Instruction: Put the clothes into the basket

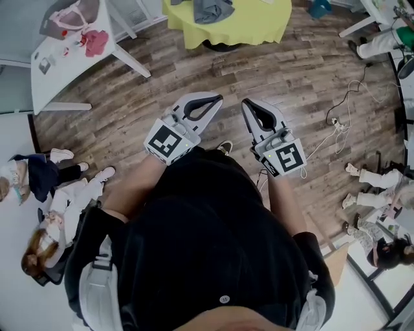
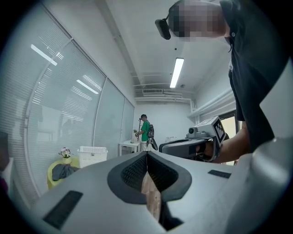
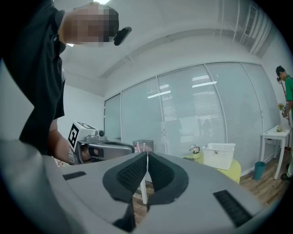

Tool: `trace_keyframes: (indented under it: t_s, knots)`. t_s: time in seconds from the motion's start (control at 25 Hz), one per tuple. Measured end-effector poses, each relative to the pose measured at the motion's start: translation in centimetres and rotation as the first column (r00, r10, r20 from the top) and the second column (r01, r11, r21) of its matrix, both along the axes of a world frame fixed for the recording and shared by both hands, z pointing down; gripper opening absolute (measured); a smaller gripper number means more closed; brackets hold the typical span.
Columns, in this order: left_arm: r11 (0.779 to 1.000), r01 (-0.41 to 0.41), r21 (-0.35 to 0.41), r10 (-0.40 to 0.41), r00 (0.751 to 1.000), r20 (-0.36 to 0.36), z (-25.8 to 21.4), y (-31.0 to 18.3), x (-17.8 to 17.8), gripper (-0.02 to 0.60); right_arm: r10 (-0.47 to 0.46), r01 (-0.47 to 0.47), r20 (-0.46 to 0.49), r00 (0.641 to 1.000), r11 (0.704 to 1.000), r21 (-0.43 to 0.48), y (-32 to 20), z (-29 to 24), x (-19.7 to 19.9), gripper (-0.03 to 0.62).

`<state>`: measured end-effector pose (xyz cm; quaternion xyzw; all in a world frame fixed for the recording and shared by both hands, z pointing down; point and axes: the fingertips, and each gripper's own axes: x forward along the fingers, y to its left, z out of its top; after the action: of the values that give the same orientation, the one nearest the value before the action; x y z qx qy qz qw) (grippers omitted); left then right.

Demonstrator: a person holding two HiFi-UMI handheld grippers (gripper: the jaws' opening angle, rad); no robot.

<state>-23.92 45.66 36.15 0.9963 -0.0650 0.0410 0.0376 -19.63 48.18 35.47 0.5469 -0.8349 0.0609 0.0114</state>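
L gripper point(image 2: 147, 156) is sitting w/ jaws pressed together, tips meeting along one line, nothing btwn them and nothing touching them. R gripper point(image 3: 147, 157) is showing the same: jaws closed tip to tip and empty, w/ only the hollow below the tips leaving a gap. Person is holding both level in front of the body, side by side but apart, over wood floor point(image 1: 291, 71), tips angling slightly toward each other in head view. Each gripper view is catching the other gripper alongside.

Clothes point(image 1: 210, 9), a grey heap, are lying on the yellow table point(image 1: 259, 26), well ahead of both grippers. Basket point(image 2: 93, 156), white w/ slotted walls, is standing on that same table just beside the clothes; they aren't in it. White table point(image 1: 65, 81) w/ a pink bag point(image 1: 68, 18) is standing off to the L. Another person in green point(image 2: 144, 130) is standing far back in the room.
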Motion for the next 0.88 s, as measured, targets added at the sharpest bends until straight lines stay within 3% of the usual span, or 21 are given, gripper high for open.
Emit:
trace_keyframes:
  t_s: [0.44,0.88]
  knots:
    - [0.997,0.074,0.023,-0.075,0.996,0.049,0.9,2.2,1.4,0.011,-0.057,0.057,0.014,0.998,0.998,0.011,2.3,0.2,2.6,0.026]
    - [0.995,0.103,0.004,-0.103,0.993,0.052,2.2,0.1,2.6,0.011,-0.089,0.089,0.037,0.995,0.996,0.003,0.2,1.3,3.6,0.026]
